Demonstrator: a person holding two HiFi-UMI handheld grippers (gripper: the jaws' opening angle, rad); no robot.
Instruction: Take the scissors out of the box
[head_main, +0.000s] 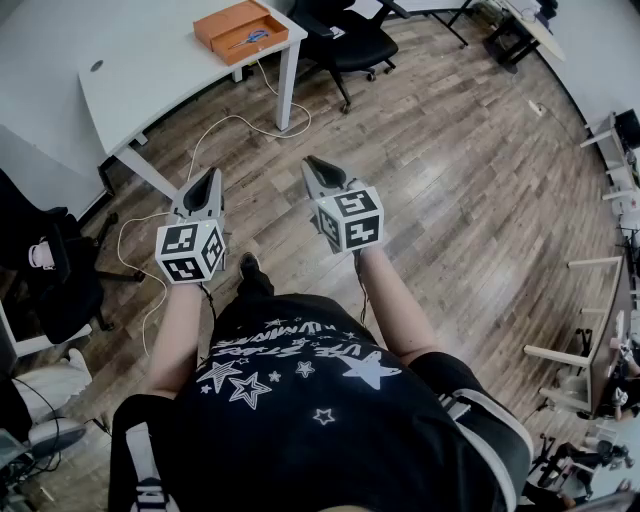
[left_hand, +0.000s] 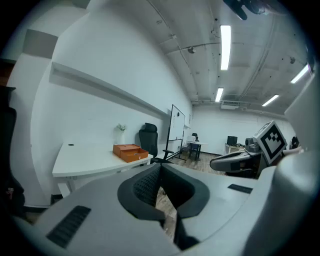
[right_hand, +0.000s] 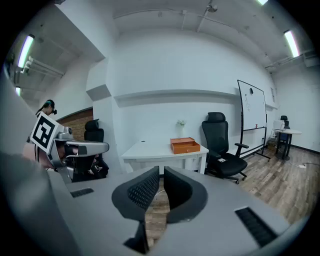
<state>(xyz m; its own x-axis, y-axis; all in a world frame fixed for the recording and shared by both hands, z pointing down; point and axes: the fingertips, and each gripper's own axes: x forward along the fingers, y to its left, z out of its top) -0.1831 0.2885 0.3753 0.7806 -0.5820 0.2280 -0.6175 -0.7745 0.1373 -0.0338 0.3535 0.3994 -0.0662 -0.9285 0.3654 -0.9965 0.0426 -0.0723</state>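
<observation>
An orange box (head_main: 240, 30) stands open on the white table (head_main: 150, 70) far ahead, with blue-handled scissors (head_main: 248, 39) lying inside. The box also shows in the left gripper view (left_hand: 131, 151) and the right gripper view (right_hand: 185, 145), small and distant. My left gripper (head_main: 212, 172) (left_hand: 160, 167) and right gripper (head_main: 310, 160) (right_hand: 161, 170) are held side by side in front of the person's body, over the wooden floor and well short of the table. Both have their jaws together with nothing between them.
A black office chair (head_main: 345, 40) stands to the right of the table. A white cable (head_main: 230, 125) trails over the floor below the table's edge. Another dark chair (head_main: 50, 270) is at the left. A whiteboard (right_hand: 252, 112) stands beyond the office chair.
</observation>
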